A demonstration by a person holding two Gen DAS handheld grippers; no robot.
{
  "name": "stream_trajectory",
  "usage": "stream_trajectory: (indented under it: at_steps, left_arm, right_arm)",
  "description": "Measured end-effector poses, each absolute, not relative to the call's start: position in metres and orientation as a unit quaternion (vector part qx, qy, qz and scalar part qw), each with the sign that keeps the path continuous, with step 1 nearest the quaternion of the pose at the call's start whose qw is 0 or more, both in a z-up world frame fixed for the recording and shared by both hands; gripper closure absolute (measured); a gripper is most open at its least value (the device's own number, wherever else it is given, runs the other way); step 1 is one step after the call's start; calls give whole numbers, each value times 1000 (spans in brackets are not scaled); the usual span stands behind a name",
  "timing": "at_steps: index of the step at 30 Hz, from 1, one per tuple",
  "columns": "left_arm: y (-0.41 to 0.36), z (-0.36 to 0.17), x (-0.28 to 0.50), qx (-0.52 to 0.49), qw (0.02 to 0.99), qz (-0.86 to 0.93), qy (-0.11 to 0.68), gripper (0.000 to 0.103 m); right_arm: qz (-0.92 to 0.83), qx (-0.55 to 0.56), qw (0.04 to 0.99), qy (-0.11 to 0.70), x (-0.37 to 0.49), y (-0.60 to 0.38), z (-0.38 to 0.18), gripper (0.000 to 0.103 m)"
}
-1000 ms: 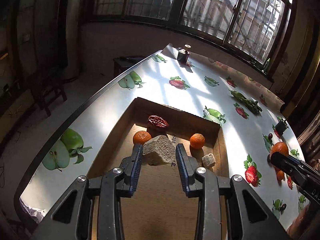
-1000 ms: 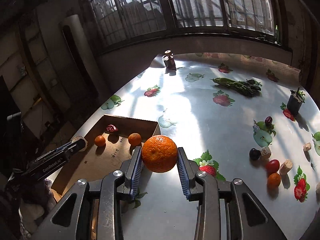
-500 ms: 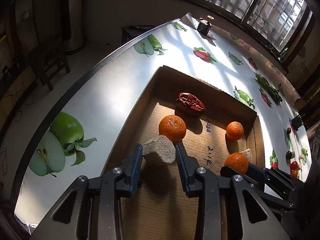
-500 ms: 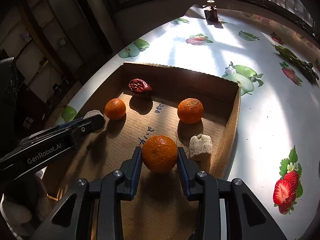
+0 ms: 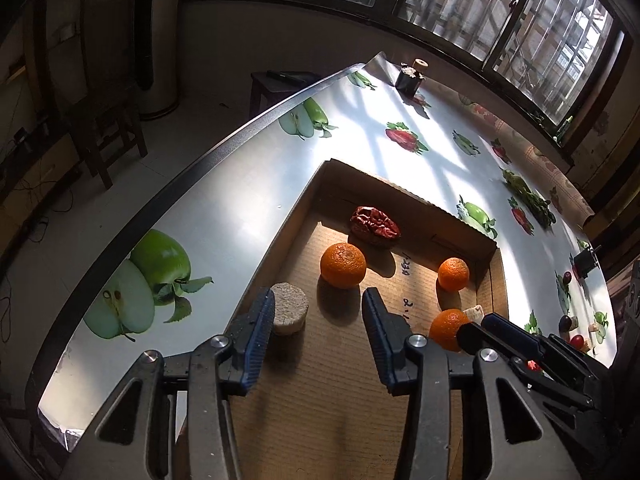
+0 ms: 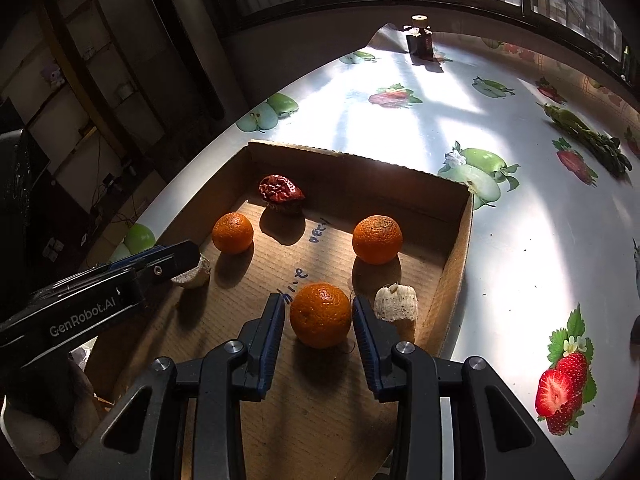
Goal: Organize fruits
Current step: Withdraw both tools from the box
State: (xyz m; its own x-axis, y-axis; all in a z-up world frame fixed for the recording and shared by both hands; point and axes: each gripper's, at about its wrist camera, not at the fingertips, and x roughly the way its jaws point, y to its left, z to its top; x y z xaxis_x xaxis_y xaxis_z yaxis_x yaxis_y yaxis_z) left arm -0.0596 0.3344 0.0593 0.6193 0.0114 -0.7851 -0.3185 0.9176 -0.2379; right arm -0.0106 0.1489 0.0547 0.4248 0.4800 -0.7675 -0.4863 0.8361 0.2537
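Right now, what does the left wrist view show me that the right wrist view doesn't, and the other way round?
Only the left wrist view shows the small loose fruits on the table beyond the box's far side.

Only the right wrist view shows the gap on each side of the orange between the right gripper fingers, and all of the pale chunk beside it.

Both show the cardboard box, the dried red fruit, two more oranges, and the open left gripper beside the cork-like piece.

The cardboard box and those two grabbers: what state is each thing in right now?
Cardboard box: open-topped, on the table.
Left gripper: fingers open, cork-like piece resting against one.
Right gripper: open around an orange sitting on the box floor.
Two other oranges, dried red fruit: lying loose.
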Motion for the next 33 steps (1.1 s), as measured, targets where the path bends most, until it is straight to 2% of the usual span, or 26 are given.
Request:
stream_trajectory:
  at_steps: [1,2,6,8,17,33]
  left_arm:
    - [331,66,-67,-174,886,104,418,51]
    - [328,72,-75,-170,889,112,409,43]
    - [312,94,-104,-147,907,144,369,23]
    - [301,102,-111,-123,912,158,357,20]
    - [259,127,-134,-74,932,138,327,20]
    - [219,128,-142,-45,936,116,330,20]
  right_arm:
    - [284,1,849,446,-15,144,61,65]
    - [281,6,853,439,-20,138,66,64]
    - [265,27,872,410,-46,109,85,51]
    - [252,31,882,397,-60,95,90,51]
    - [217,76,896,380,-95,45,98,49]
    - [203,107,899,373,-116,8,93,45]
